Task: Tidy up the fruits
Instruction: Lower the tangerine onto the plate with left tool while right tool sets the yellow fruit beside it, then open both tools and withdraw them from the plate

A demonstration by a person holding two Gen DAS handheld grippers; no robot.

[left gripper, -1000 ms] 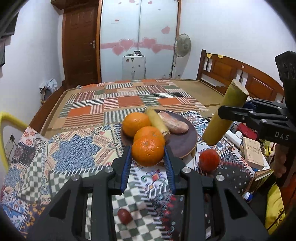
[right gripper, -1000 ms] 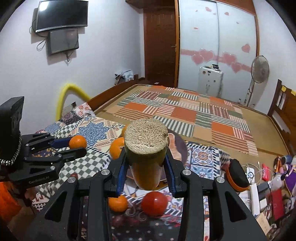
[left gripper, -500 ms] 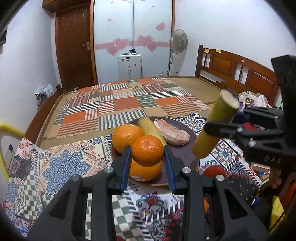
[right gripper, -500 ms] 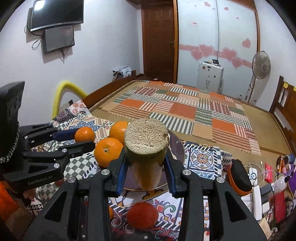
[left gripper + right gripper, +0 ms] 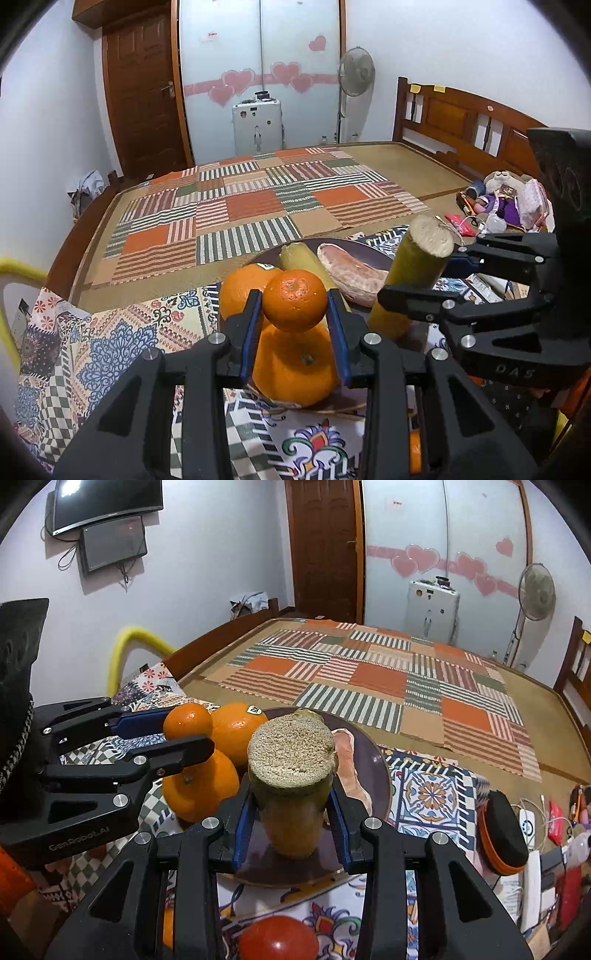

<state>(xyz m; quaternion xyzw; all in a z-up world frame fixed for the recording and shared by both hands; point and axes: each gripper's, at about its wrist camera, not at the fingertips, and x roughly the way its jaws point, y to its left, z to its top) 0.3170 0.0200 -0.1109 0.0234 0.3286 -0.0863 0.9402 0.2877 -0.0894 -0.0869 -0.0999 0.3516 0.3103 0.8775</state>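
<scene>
Now | patterned tablecloth (image 5: 122,343), bed (image 5: 258,199) beyond | left fingers (image 5: 249,334) grasp tangerine (image 5: 294,300) | right grasp cane (image 5: 291,775)

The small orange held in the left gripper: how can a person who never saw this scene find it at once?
Find the dark round plate on the patterned tablecloth. At its near edge, the left gripper clamps the small round orange above a bigger orange. Only this orange is between blue pads, off the plate.
</scene>
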